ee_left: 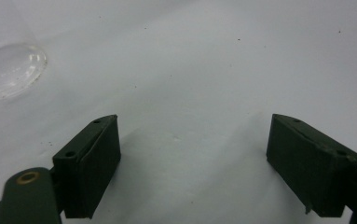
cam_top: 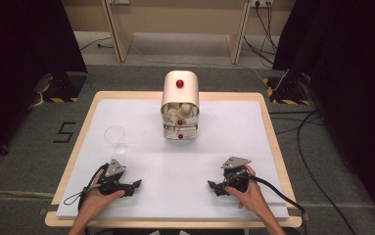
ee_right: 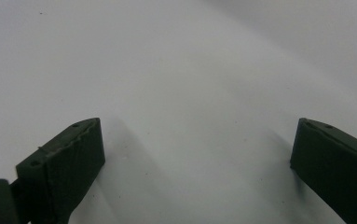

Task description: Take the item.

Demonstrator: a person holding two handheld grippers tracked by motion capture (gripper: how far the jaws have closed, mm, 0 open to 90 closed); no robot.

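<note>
Resting low on the white surface [cam_top: 185, 166], the left tongs [cam_top: 137, 184] and right tongs [cam_top: 209, 184] gape wide, both empty (clear plastic cup [cam_top: 115, 137] just beyond the left pair).

A clear plastic cup [cam_top: 115, 137] is standing upright on my white table sheet, empty, just ahead of my left tongs; its round base [ee_left: 8, 70] is showing at the upper left between-jaw view.
</note>
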